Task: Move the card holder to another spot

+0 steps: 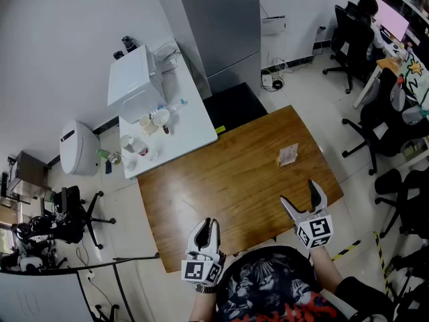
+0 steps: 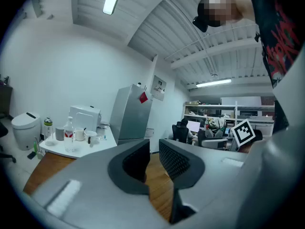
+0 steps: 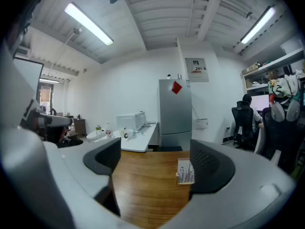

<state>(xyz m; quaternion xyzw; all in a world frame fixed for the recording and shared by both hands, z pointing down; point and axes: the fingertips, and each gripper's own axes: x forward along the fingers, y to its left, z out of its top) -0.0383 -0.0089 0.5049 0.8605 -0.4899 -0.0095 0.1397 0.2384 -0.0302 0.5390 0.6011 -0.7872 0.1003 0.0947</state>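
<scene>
The card holder is a small clear stand with pale cards, upright on the wooden table near its right far edge. In the right gripper view the card holder stands ahead, just inside the right jaw's line. My right gripper hovers over the table's near right corner, short of the holder, open with nothing between its jaws. My left gripper is at the near edge, left of the person's body. Its jaws are shut to a narrow slit and hold nothing.
A white side table at the far left carries a white appliance, cups and bottles. A grey cabinet stands behind it. Office chairs and a seated person are to the right. A white bin stands at the left.
</scene>
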